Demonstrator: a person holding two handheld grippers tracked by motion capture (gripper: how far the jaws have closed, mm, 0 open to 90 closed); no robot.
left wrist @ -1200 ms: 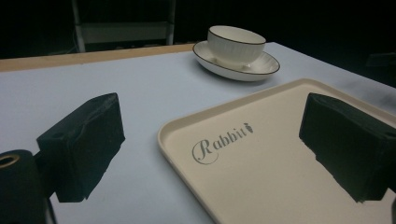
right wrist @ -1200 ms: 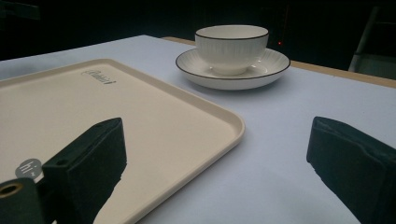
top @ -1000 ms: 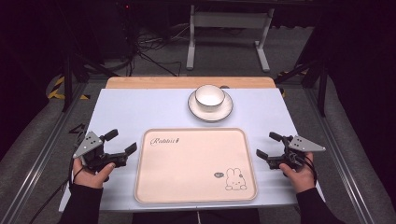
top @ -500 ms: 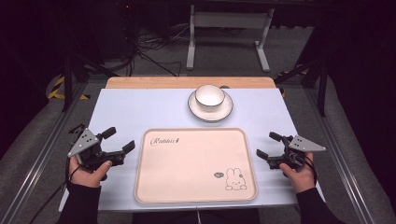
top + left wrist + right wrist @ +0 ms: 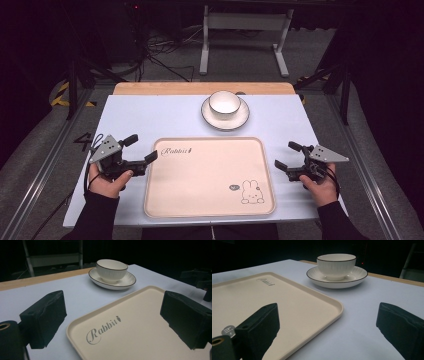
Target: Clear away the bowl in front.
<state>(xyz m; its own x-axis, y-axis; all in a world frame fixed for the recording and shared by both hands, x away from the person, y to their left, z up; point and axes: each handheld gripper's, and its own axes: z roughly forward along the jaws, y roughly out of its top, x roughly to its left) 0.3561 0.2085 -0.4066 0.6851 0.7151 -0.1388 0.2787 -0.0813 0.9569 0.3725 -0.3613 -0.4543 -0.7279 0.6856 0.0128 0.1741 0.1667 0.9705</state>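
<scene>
Tray [image 5: 210, 175] edges sit flanked by left hand-held gripper [image 5: 141, 150] and right hand-held gripper [image 5: 288, 155], both spread apart

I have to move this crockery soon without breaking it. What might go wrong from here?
The cup sits loose on its saucer, so lifting the saucer alone may tip it off. The left gripper hangs open over the tray rim and might knock it.

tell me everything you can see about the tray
The tray is a cream, rounded-corner rectangle with a low raised rim, plastic by its look. It lies flat on the pale blue table, empty. "Rabbit" is printed at one corner, a small rabbit drawing at the opposite one. Nothing touches it; one jaw of each open gripper hangs over its edge.
</scene>
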